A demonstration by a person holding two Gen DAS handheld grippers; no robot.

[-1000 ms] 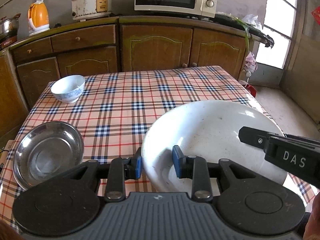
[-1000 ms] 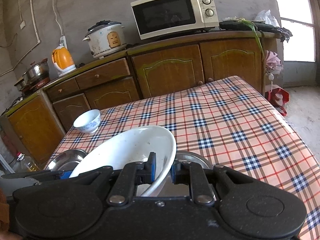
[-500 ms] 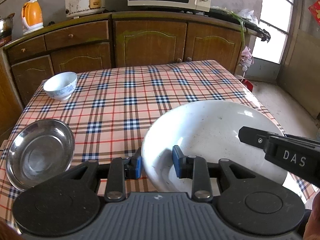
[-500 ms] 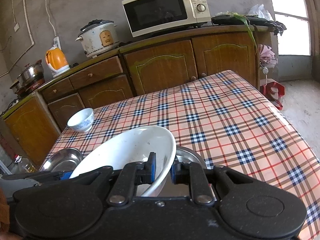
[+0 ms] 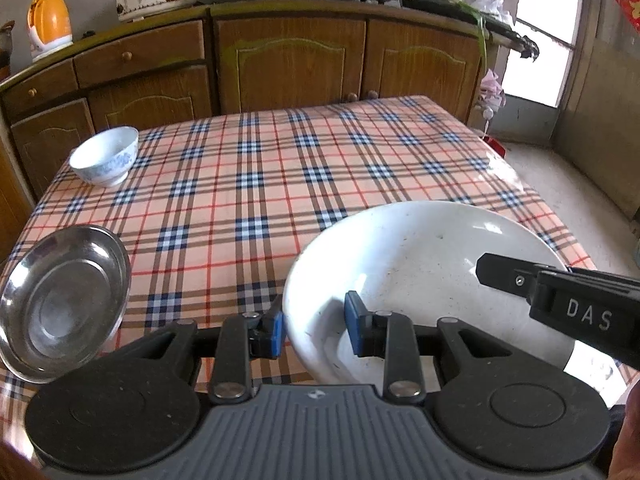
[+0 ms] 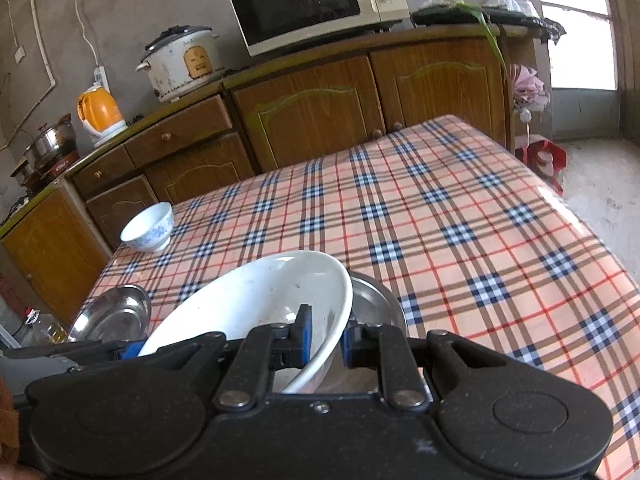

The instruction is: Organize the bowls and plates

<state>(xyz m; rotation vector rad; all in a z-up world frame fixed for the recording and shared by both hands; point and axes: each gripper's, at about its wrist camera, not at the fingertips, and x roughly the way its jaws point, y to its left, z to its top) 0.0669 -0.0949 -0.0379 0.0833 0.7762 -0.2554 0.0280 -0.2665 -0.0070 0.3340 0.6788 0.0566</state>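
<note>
Both grippers on white ceramic bowl [image 5: 420, 264]
L gripper [image 5: 314, 326] & R gripper [image 6: 325, 340] each clamped on opposite rim walls; rigid, glazed-slick, breakable, so grip rim.

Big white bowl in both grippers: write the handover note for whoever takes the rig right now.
Left gripper: shut on the big white bowl's near rim.
Right gripper: shut on its opposite rim.
The bowl is tilted, above a steel bowl on the checked table.
Steel dish sits at the table's near left edge, small blue-patterned bowl at the far left.
Done: big bowl gripped.
Left: set it down, likely into the steel bowl; gather the other two.
</note>
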